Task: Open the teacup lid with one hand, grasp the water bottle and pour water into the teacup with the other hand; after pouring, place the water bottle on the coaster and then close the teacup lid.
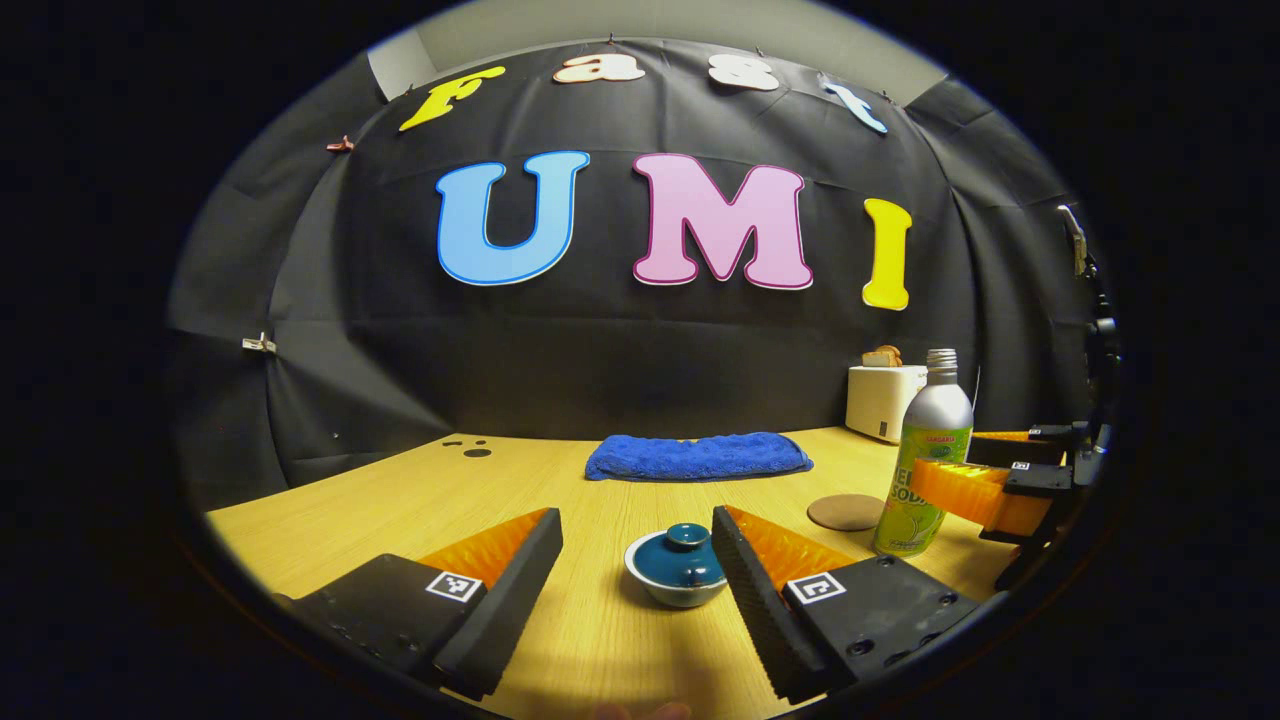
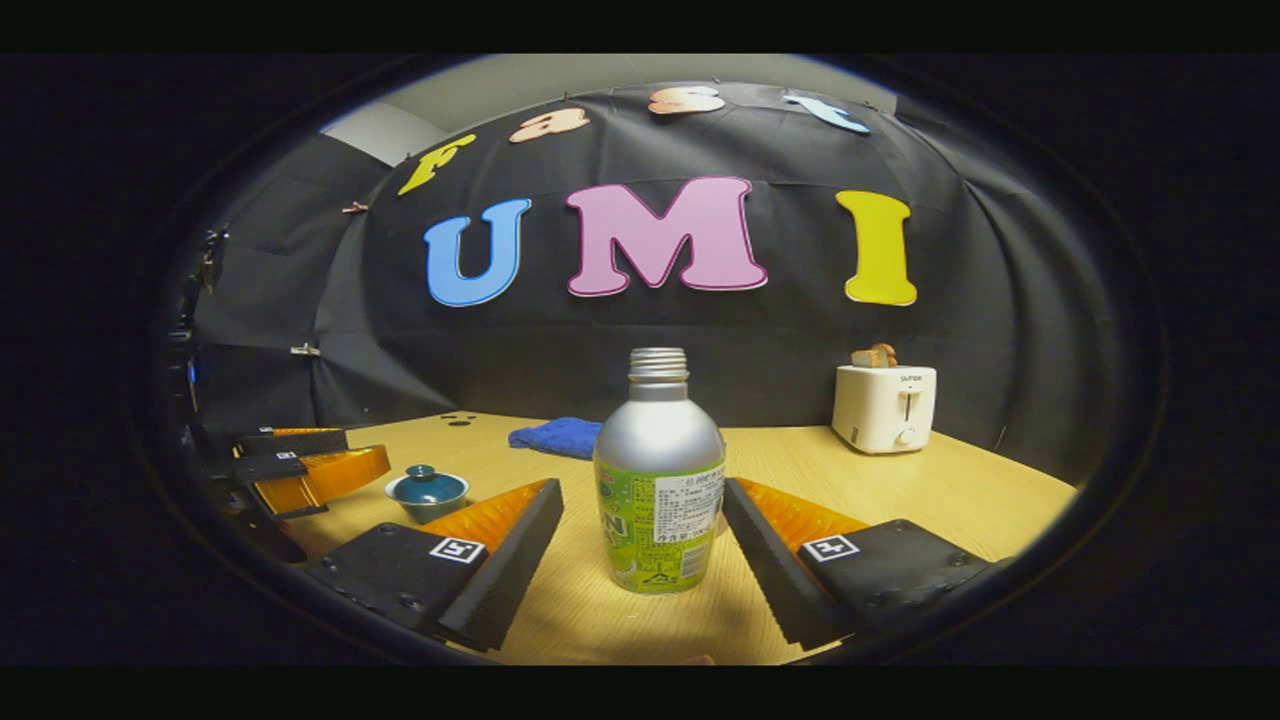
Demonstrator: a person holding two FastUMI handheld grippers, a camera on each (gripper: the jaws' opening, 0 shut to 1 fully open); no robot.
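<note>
Flanking the lidded teacup [image 1: 679, 570] with wide left gripper [image 1: 637, 570]; right gripper [image 2: 640, 545] wide around upright water bottle [image 2: 659, 480]. Likely slick metal: grip mid-body; fragile lid by knob.

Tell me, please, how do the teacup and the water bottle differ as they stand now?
The teacup is low, wide and dark blue with a white rim; the water bottle is tall, narrow, silver and green. The teacup wears its lid; the water bottle's threaded neck is uncapped. Both stand upright on the table, each between an open claw's fingers, untouched.
</note>
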